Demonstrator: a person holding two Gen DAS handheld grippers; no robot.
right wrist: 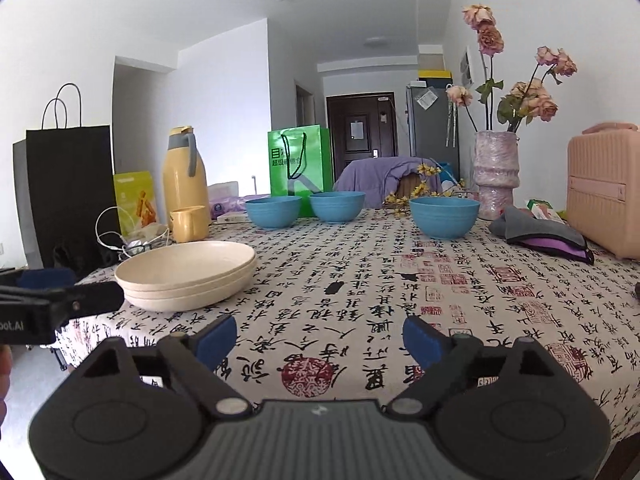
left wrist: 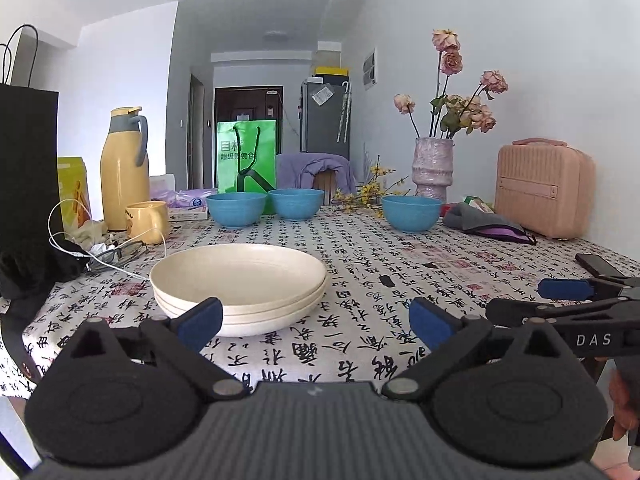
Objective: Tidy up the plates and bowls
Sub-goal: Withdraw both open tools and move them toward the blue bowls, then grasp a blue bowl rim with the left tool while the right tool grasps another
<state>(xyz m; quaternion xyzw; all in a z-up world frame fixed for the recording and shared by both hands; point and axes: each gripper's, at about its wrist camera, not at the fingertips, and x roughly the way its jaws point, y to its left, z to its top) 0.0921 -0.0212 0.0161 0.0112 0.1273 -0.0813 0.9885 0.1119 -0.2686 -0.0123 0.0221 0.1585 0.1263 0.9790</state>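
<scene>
A stack of three cream plates (left wrist: 240, 280) (right wrist: 188, 276) sits on the left part of the table with the calligraphy cloth (left wrist: 360, 320) (right wrist: 360, 280). Three blue bowls stand apart along the far side: left (left wrist: 236, 209) (right wrist: 273, 211), middle (left wrist: 296, 203) (right wrist: 337, 206), right (left wrist: 411, 212) (right wrist: 444, 216). My left gripper (left wrist: 316, 320) (right wrist: 76, 286) is open just in front of the plate stack, nothing between its pads. My right gripper (right wrist: 320, 340) (left wrist: 532, 300) is open over bare cloth to the right of the stack, holding nothing.
A yellow thermos (left wrist: 124, 168), yellow mug (left wrist: 148, 220), black bag (left wrist: 28, 160), cables and glasses (left wrist: 116, 252) crowd the left side. Behind the bowls stand a green bag (left wrist: 246, 156) and a vase of dried roses (left wrist: 434, 168). A pink case (left wrist: 544, 188), grey pouch (left wrist: 484, 224) and phone (left wrist: 596, 264) lie right.
</scene>
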